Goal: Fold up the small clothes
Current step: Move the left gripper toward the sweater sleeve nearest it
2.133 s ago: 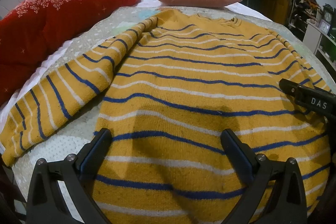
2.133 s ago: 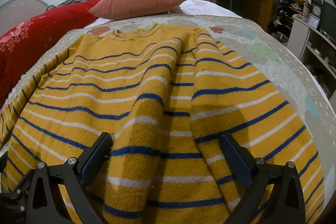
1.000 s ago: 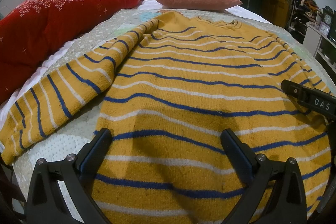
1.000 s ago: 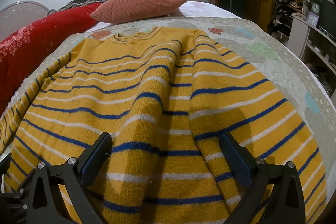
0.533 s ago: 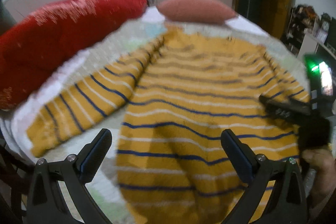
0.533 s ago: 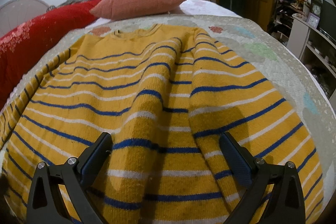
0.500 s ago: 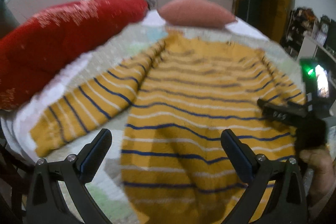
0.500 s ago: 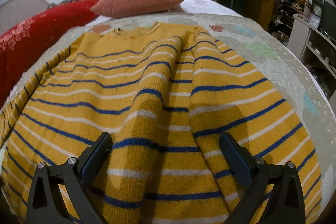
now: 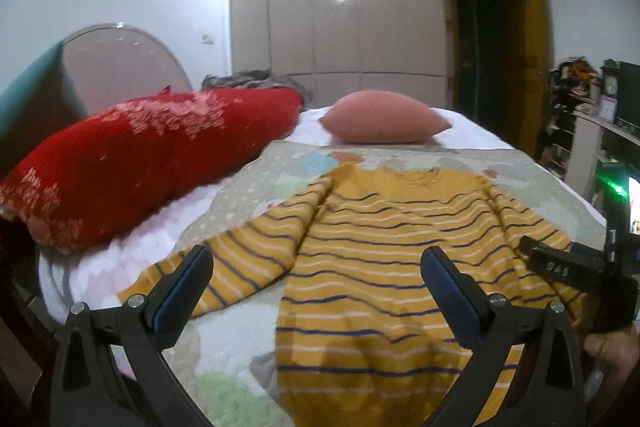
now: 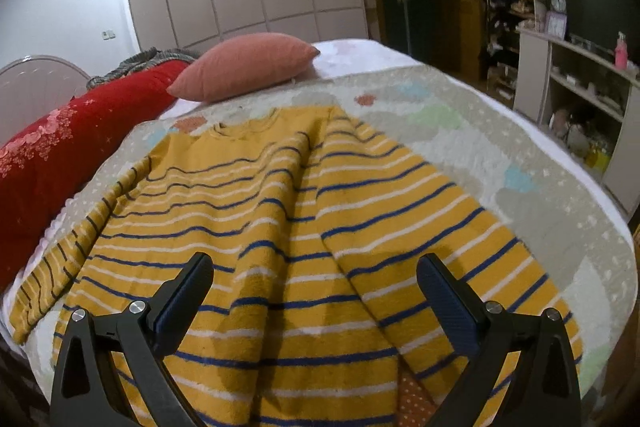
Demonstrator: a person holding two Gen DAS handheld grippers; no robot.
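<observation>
Hovering wide open, left gripper [image 9: 318, 283] and right gripper [image 10: 314, 285] grip nothing above the sweater [image 10: 280, 211].

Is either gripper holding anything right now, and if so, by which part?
Nothing is held. The left gripper and right gripper are both open above the yellow knitted sweater with blue and white stripes, which lies flat.
</observation>
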